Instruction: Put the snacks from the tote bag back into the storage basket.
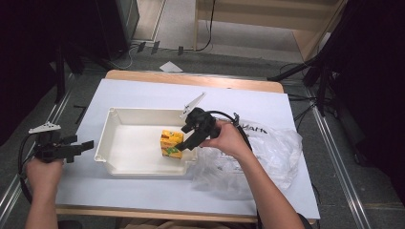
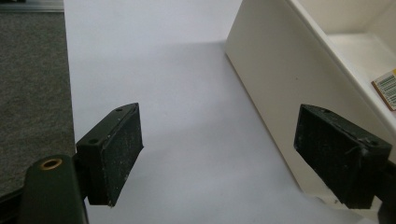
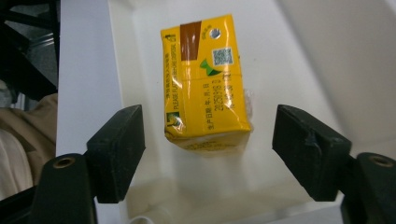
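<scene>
A yellow drink carton (image 1: 171, 144) rests on the floor of a white plastic bin (image 1: 138, 111), close to the bin's right wall. My right gripper (image 1: 187, 137) reaches into the bin from the right, just over the carton. In the right gripper view the carton (image 3: 205, 84) lies between and beyond the two black pads (image 3: 119, 151), with a gap on each side, so the right gripper (image 3: 210, 149) is open. My left gripper (image 1: 81, 143) is held at the table's left edge, open and empty, pointing at the bin's outer left wall (image 2: 280, 84).
A crumpled clear plastic bag (image 1: 260, 160) lies to the right of the bin, under the right forearm. A white sheet (image 1: 143, 90) covers the wooden table. Beyond the table are grey carpet, cables and dark stands.
</scene>
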{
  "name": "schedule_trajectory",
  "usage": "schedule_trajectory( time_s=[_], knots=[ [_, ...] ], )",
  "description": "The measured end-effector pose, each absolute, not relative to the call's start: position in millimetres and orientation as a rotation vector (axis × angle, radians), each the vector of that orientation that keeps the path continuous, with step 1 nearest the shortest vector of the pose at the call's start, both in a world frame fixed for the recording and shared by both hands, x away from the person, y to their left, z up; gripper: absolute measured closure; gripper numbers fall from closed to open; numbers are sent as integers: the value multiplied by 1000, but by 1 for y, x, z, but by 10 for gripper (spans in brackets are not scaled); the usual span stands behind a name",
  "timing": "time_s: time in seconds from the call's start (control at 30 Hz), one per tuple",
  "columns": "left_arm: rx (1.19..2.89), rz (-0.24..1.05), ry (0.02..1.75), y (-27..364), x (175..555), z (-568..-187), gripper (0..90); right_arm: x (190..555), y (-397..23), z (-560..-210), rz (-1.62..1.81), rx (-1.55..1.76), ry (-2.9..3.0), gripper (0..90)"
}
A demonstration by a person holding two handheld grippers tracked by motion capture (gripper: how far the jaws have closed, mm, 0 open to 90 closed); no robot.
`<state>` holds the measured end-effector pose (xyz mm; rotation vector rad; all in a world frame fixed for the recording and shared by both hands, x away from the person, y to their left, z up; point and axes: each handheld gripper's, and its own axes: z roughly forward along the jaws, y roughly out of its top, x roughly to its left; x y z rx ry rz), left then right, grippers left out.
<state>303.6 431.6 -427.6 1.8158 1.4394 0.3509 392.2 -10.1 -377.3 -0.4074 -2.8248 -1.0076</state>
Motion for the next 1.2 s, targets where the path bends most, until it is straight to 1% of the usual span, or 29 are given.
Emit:
schedule_trajectory(
  time_s=[0.03, 0.07, 0.17, 0.2, 0.3, 0.8, 1.2],
  knots=[
    [1816, 351, 1439, 432, 304, -428, 164, 393, -9, -380, -999, -402, -2823, 273],
    [1817, 350, 1438, 431, 304, -428, 165, 392, -8, -382, -993, -424, -2821, 292],
    [1814, 349, 1437, 431, 304, -428, 164, 389, -7, -386, -1002, -413, -2844, 436],
    [1814, 349, 1438, 431, 304, -428, 165, 389, -6, -386, -1013, -389, -2879, 459],
    [1814, 350, 1440, 432, 304, -428, 165, 384, -5, -384, -1020, -365, -2928, 491],
    [1818, 346, 1436, 431, 304, -428, 164, 390, -12, -384, -1063, -300, -2944, 506],
    [1816, 350, 1438, 431, 304, -428, 165, 390, -12, -385, -1045, -286, -2941, 492]
  ],
)
